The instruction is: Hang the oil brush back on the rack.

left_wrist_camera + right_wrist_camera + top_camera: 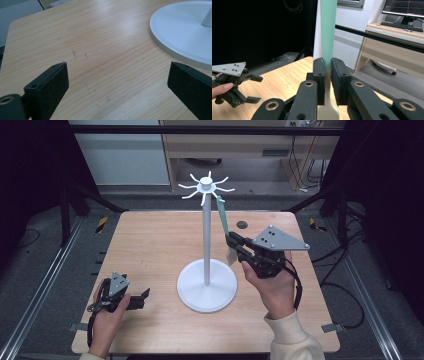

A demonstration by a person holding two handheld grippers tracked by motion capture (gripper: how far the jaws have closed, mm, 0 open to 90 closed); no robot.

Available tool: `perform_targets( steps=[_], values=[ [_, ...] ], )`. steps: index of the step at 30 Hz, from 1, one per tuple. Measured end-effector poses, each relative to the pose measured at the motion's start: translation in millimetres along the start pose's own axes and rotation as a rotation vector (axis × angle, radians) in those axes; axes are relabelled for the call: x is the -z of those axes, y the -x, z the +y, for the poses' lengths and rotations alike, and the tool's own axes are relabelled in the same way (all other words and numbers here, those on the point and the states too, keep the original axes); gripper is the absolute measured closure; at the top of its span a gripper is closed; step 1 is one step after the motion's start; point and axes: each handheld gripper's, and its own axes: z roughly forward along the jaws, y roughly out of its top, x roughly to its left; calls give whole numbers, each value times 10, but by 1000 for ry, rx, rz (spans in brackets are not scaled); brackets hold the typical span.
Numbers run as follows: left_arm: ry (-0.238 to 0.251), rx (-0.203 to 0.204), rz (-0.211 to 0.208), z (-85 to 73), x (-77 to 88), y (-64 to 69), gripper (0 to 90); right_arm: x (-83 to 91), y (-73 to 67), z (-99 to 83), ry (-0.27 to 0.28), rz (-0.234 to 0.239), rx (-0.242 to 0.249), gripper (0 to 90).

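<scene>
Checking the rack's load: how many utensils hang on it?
1: a green-handled utensil hangs from a prong at the white rack top's right side, clamped by the right gripper.

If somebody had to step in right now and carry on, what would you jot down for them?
Right gripper: shut on the green and white spatula, which stands upright beside the white stand's pole.
Left gripper: open, holding nothing, low over the table near the stand's round base.
Spatula's top end reaches up to the hooks at the head of the stand; whether it already hangs from one cannot be told.
Done: spatula lifted to the hooks.
Left: check that it is on a hook, then let go and pull the right gripper back.
</scene>
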Motion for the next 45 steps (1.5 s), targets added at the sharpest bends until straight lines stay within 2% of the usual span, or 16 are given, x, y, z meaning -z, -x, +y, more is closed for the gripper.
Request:
perform_targets(
  steps=[12,18,22,27,29,31,36,40,45],
  values=[
    [0,0,1,0,0,0,31,7,24,-5,-9,6,-11,803],
    [2,0,-2,1,-1,1,31,43,78,-11,-17,-27,-14,760],
    [2,0,-2,2,-1,2,31,60,131,-27,-53,-78,-22,648],
    [-2,-5,-5,3,3,3,31,-8,213,-102,-145,-199,-17,390],
    [-1,-5,-4,3,4,2,31,-40,249,-155,-154,-247,-19,322],
    [3,0,-3,2,2,1,31,-66,293,-207,-145,-264,-23,257],
    [5,2,-2,4,6,0,31,-104,407,-331,-182,-318,-38,181],
    [4,1,-3,5,4,4,30,-103,508,-460,-215,-326,-45,129],
    [7,5,-1,3,6,-3,30,-75,633,-603,-225,-332,-60,105]
  ],
)
